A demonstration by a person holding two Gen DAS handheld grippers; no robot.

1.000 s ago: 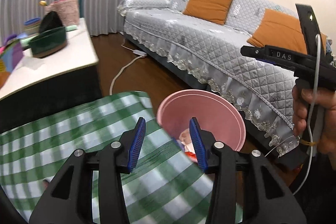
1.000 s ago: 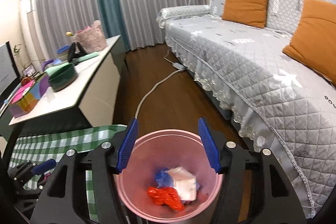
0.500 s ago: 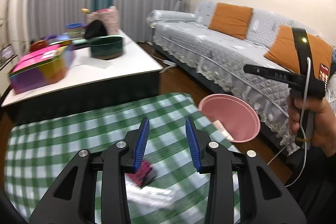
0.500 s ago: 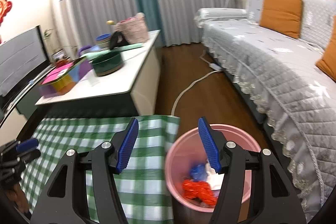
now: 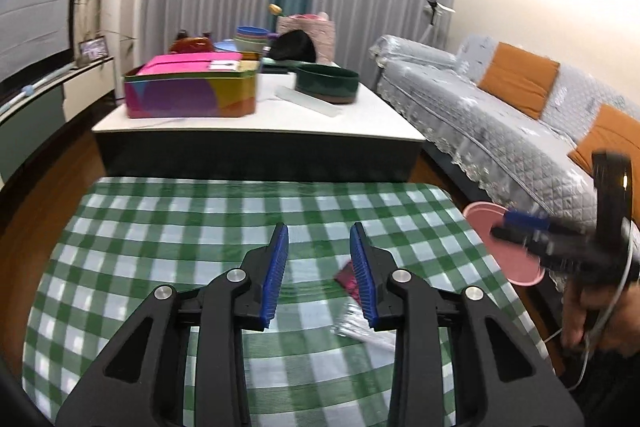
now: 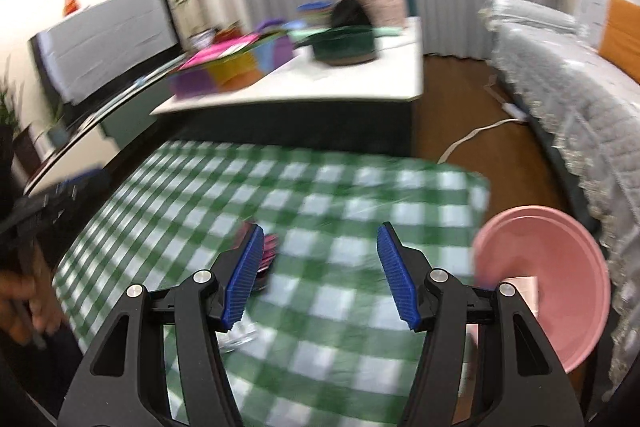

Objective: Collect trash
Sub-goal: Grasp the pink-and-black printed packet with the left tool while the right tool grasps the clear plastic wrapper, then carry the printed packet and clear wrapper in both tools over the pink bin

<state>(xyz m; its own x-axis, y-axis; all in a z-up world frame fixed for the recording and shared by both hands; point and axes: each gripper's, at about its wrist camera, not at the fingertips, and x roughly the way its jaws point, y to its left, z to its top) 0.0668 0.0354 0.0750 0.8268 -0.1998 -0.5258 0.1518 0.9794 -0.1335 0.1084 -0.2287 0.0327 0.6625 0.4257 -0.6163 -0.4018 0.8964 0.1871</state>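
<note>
Left wrist view: the left gripper hangs with jaws apart and empty over the green checked cloth. A magenta wrapper and a clear crinkled wrapper lie right of centre. The pink bin sits at the right edge.

Right wrist view: the right gripper is spread wide, holding nothing. The magenta wrapper lies beside its left pad; the pink bin fills the lower right.

I see wrapper on checked table; bin right of it; sofa beyond bin.
</note>
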